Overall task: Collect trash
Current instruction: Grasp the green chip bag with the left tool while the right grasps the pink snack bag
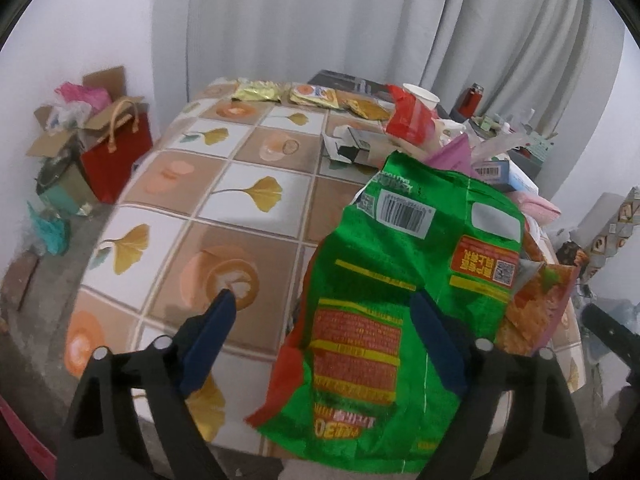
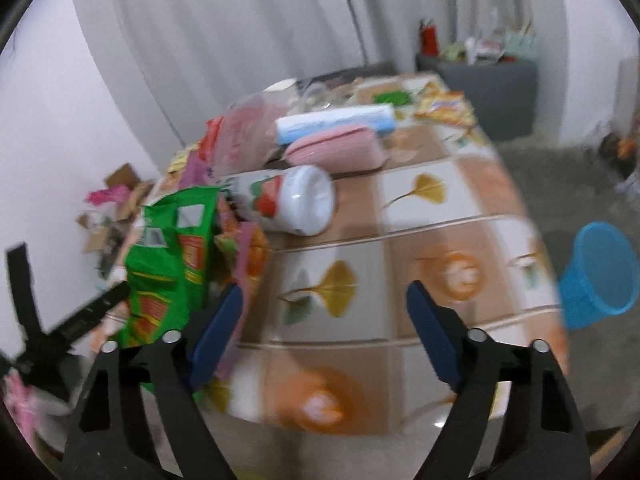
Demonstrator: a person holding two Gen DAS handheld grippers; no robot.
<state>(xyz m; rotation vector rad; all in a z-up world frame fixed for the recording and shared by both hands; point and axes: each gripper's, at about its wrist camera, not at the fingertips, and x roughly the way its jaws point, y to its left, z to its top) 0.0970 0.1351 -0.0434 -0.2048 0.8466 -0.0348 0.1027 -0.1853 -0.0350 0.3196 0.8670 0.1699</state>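
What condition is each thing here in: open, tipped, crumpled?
Crumpled green foil snack bag: torn open, flattened.
White plastic jar with fruit label: on its side.
Blue plastic mesh bin: on floor, leaning.
Brown cardboard box: flaps open, stuffed.
Left hand-held gripper: open.
Right hand-held gripper: open, empty.

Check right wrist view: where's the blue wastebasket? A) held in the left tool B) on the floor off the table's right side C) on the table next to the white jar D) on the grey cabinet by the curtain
B: the blue wastebasket stands on the grey floor beyond the table edge, at the picture's right.
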